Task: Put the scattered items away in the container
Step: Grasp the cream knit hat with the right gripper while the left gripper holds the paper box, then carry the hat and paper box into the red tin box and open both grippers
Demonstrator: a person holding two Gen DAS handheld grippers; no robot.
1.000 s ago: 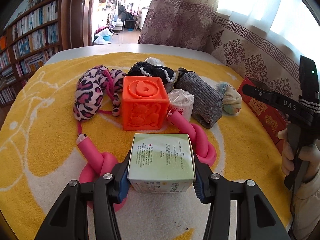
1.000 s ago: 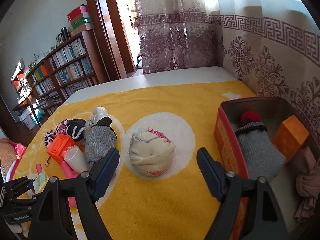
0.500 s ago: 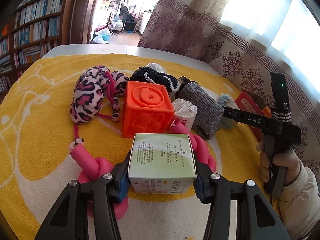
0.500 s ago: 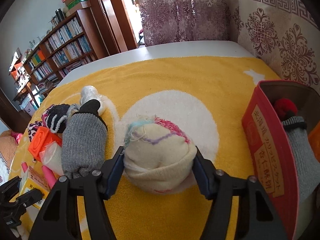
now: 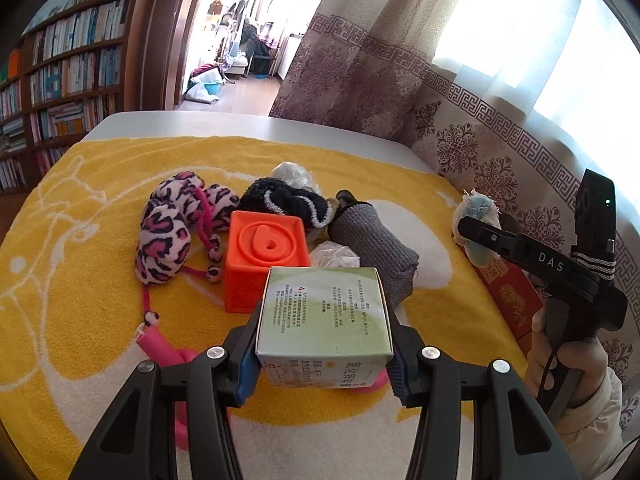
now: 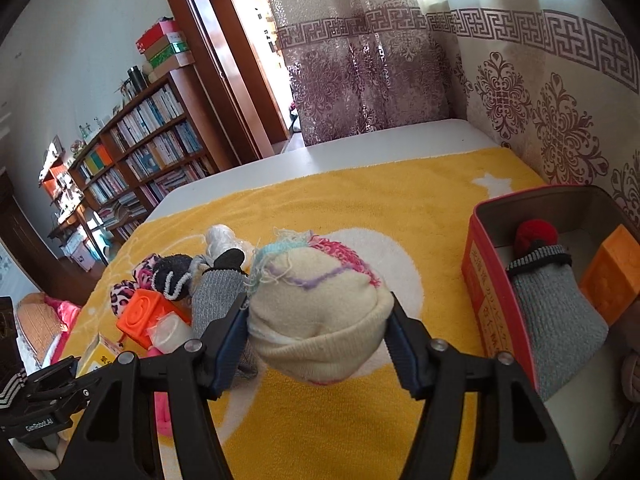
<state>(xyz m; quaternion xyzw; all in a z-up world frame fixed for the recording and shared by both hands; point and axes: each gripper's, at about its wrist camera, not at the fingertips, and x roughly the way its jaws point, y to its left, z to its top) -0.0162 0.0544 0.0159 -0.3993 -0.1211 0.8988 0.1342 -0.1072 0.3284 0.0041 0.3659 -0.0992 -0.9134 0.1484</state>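
Note:
My left gripper [image 5: 320, 354] is shut on a green-and-white carton [image 5: 324, 312], which hangs just above the yellow towel [image 5: 80, 288]. In the right wrist view, my right gripper [image 6: 318, 336] is shut on a cream sock ball [image 6: 320, 312] with pink and teal threads, lifted off the towel. The red container [image 6: 490, 304] stands open to its right, with a grey sock [image 6: 556, 312] and an orange block [image 6: 612, 276] inside. The left wrist view shows the sock ball [image 5: 476, 216] in the other gripper at the right, above the container's red wall [image 5: 516, 300].
Beyond the carton lie an orange cube [image 5: 266, 264], a leopard-print plush [image 5: 164, 236], a black sock [image 5: 280, 200], a grey rolled sock [image 5: 372, 248], a plastic wrap [image 5: 334, 254] and a pink tube [image 5: 160, 344]. A curtain [image 6: 540, 120] hangs behind the container.
My right gripper closed on the cream sock ball and lifted it off the towel. The left gripper rose a little with the carton still in it.

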